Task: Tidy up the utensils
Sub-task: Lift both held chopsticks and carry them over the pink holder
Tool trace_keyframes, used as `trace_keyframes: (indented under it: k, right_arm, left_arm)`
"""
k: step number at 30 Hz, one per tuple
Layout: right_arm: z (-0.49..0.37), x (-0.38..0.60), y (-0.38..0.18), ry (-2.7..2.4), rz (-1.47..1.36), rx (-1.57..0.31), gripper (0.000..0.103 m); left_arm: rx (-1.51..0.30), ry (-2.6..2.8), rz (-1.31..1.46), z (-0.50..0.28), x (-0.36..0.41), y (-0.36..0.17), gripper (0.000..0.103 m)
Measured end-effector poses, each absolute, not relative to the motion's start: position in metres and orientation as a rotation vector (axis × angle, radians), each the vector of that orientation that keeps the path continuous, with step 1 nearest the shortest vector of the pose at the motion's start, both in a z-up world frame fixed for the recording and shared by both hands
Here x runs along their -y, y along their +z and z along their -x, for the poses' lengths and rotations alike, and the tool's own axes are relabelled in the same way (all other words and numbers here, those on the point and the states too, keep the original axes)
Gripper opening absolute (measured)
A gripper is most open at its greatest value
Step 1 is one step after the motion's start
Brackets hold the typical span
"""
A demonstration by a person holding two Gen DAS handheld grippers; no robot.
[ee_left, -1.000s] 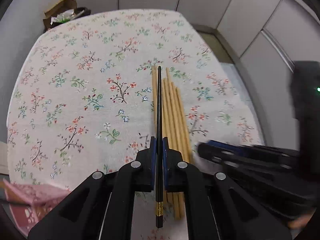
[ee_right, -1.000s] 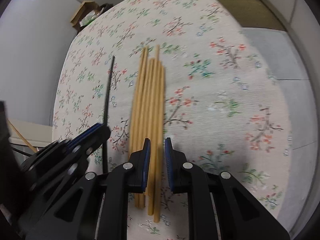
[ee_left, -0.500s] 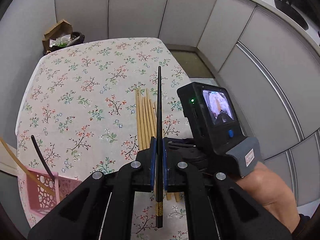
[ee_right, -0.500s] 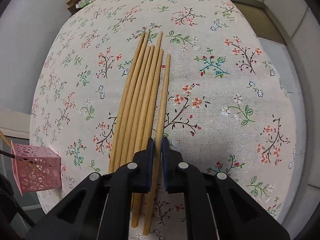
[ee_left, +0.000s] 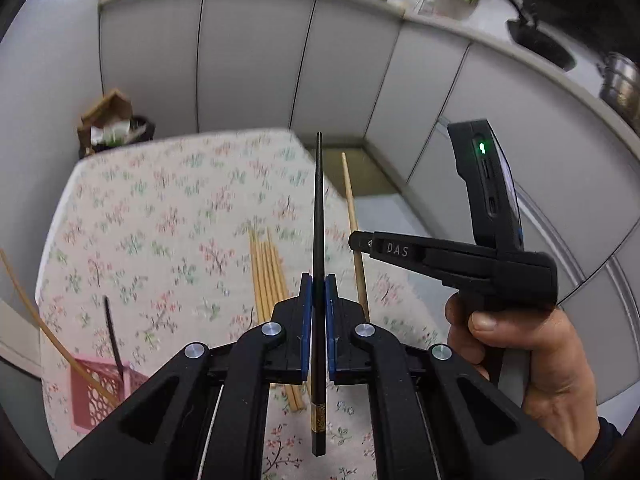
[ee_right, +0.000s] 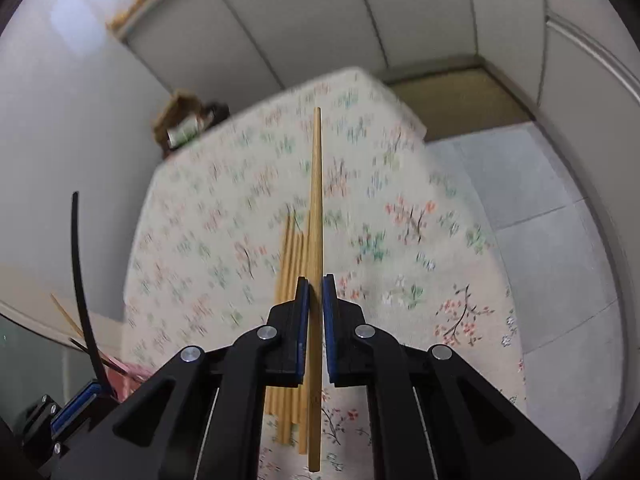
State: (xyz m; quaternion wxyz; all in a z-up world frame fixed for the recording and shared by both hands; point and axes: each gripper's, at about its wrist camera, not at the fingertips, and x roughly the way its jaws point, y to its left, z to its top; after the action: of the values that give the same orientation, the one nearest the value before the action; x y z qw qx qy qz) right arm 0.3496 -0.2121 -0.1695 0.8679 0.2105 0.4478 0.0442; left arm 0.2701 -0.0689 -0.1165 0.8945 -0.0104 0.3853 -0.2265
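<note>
My left gripper (ee_left: 316,288) is shut on a black chopstick (ee_left: 318,216) and holds it lifted above the floral tablecloth (ee_left: 160,216). My right gripper (ee_right: 315,288) is shut on a wooden chopstick (ee_right: 316,184), also lifted; it shows in the left wrist view (ee_left: 352,216) with the right gripper (ee_left: 360,242) beside it. Several wooden chopsticks (ee_left: 268,272) lie in a bundle on the cloth below, also seen in the right wrist view (ee_right: 292,256). A pink perforated basket (ee_left: 92,392) at the near left holds a black chopstick (ee_left: 112,336) and a wooden one (ee_left: 36,320).
A cardboard box with rubbish (ee_left: 112,124) stands beyond the table's far left corner. Grey cabinet doors (ee_left: 248,60) run behind the table, with a cluttered counter above. Tiled floor (ee_right: 532,200) lies to the table's right.
Both grippers have risen well above the table. The right gripper has lifted one wooden chopstick off the bundle. The left still holds the black chopstick.
</note>
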Motion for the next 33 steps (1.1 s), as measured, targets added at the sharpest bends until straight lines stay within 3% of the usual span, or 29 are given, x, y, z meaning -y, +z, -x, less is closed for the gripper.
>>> trace_keyframes:
  k: [6,15,33]
  right_arm:
    - [-0.314,0.203,-0.111,0.175,-0.400,-0.681,0.007]
    - [-0.287,0.160,-0.080,0.277,-0.362,-0.478,0.007]
    - [-0.273,0.057,-0.100,0.387,-0.282,-0.445,0.008]
  left_arm:
    - [-0.656,-0.432,0.057,-0.252,0.034,-0.082,0.005]
    - [-0.585,-0.255,0.114,-0.248,-0.044,-0.083,0.005]
    - [-0.450,-0.110,0.123,-0.247,-0.093,-0.139,0.005]
